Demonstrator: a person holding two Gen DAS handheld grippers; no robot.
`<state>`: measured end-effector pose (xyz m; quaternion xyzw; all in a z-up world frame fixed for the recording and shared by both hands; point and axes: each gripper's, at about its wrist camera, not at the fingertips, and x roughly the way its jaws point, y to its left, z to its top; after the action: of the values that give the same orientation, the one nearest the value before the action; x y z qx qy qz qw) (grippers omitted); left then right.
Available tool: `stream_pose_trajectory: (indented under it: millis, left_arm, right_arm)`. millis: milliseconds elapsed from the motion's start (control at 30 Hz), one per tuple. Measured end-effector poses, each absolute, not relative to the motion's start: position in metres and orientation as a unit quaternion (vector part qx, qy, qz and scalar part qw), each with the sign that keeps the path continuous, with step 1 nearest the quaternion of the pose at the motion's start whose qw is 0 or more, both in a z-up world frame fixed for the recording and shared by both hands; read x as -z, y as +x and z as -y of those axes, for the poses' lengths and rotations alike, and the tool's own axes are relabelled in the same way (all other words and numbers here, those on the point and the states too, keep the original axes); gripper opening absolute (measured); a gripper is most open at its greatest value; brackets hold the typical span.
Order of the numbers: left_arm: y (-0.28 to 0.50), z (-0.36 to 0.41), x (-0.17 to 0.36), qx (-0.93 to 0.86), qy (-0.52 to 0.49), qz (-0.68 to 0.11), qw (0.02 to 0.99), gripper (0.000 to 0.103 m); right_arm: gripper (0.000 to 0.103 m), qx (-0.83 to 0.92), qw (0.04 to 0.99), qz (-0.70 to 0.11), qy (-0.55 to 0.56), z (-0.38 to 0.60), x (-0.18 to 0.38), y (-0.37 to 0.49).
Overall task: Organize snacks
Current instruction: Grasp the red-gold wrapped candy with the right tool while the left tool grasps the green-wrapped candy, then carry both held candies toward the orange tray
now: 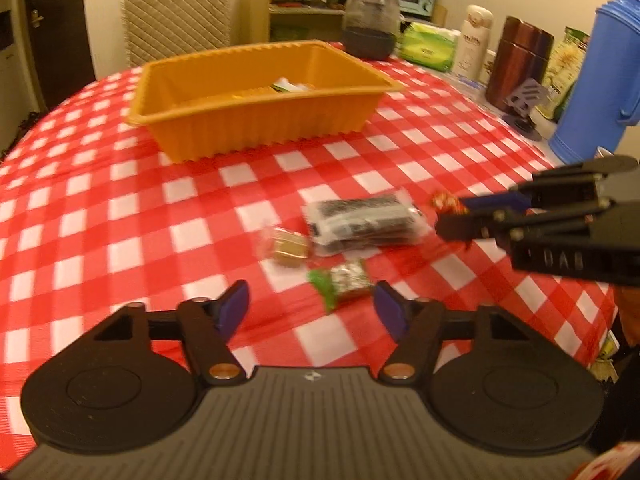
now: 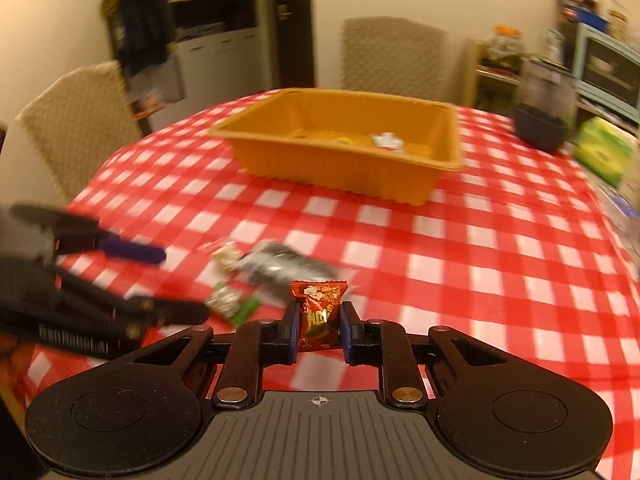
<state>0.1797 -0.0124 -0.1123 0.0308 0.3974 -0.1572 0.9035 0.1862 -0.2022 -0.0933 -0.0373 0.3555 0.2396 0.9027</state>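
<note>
Red-checked counter [image 1: 120,208]: right hand-held gripper [image 2: 320,322] clamps red foil candy [image 2: 318,312]; left hand-held gripper [image 1: 310,310], half open, empty, nears green-wrapped snack [image 1: 340,280]. Next, probably carry candy to ribbed orange plastic tray [image 2: 352,168].

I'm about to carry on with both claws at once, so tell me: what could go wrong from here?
1. The right claw pinches the red candy by its crinkly wrapper only; it might slip out on the way to the orange basket.
2. The left claw is open just short of the green-wrapped snack, close to the tan packet and the dark seaweed pack; closing could nudge those.
3. The claws work close together and could collide.
</note>
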Motion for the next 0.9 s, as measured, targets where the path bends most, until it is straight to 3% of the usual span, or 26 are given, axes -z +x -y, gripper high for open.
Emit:
stream_pose_trajectory:
  millis: [100,567,700,733,900]
  left_arm:
    - [0.183,0.022,0.119,0.155,0.022,-0.406,0.9,0.047]
    - [0.187,0.046,0.123,0.117,0.009,-0.392,0.913,0.045]
    - [0.185,0.05,0.125,0.106,0.035,-0.384,0.917,0.034]
    - [0.184,0.05,0.125,0.106,0.041,-0.383,0.917,0.026]
    - [0.181,0.046,0.122,0.109,0.031,-0.391,0.913,0.022]
  right_arm:
    - [0.021,-0.226,0.904,-0.361,-0.023,0.208,0.092,0.191]
    - [0.021,-0.213,0.905,-0.367,-0.01,0.214,0.093,0.196]
    - [0.021,-0.216,0.904,-0.368,-0.012,0.211,0.094,0.196]
    - [0.021,-0.216,0.904,-0.369,-0.012,0.211,0.094,0.196]
    - [0.021,-0.215,0.906,-0.365,-0.01,0.209,0.091,0.197]
